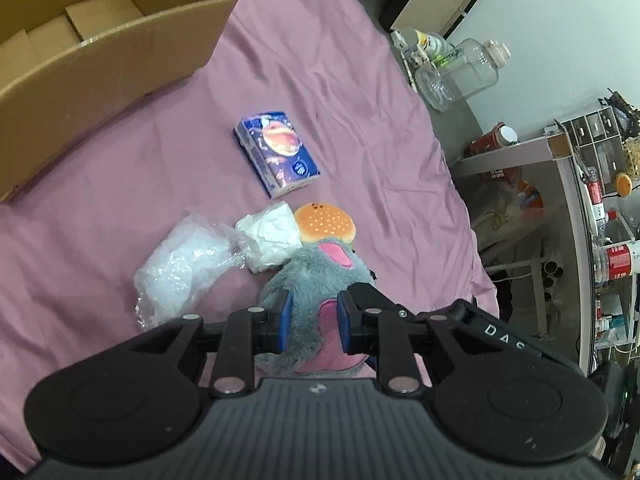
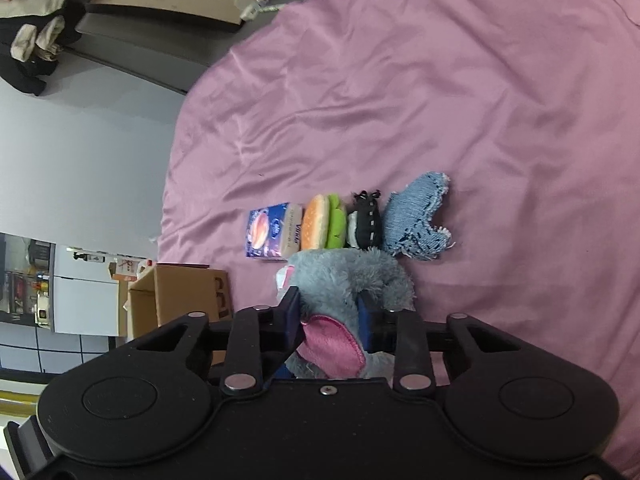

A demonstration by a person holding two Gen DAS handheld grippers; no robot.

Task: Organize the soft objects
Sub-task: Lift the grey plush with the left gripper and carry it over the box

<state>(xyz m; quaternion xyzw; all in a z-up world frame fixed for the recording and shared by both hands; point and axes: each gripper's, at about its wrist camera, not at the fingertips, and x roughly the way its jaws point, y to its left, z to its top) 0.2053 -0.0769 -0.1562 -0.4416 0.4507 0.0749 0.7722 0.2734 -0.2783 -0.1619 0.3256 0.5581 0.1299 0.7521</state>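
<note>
Squeezing the grey plush toy (image 1: 316,276) from both sides, the left gripper (image 1: 313,322) and right gripper (image 2: 332,320) are each clamped on its fur (pink ears poking out). It sits on the purple sheet (image 1: 120,240), beside a burger plush (image 1: 325,222) and tissue pack (image 1: 276,152).

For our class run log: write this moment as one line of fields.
task: organize soft objects | left gripper: shut on grey plush toy | right gripper: shut on same toy | cardboard box: nothing visible inside

Left gripper (image 1: 313,322) clamped; right gripper (image 2: 331,316) clamped; both angled downward.
</note>
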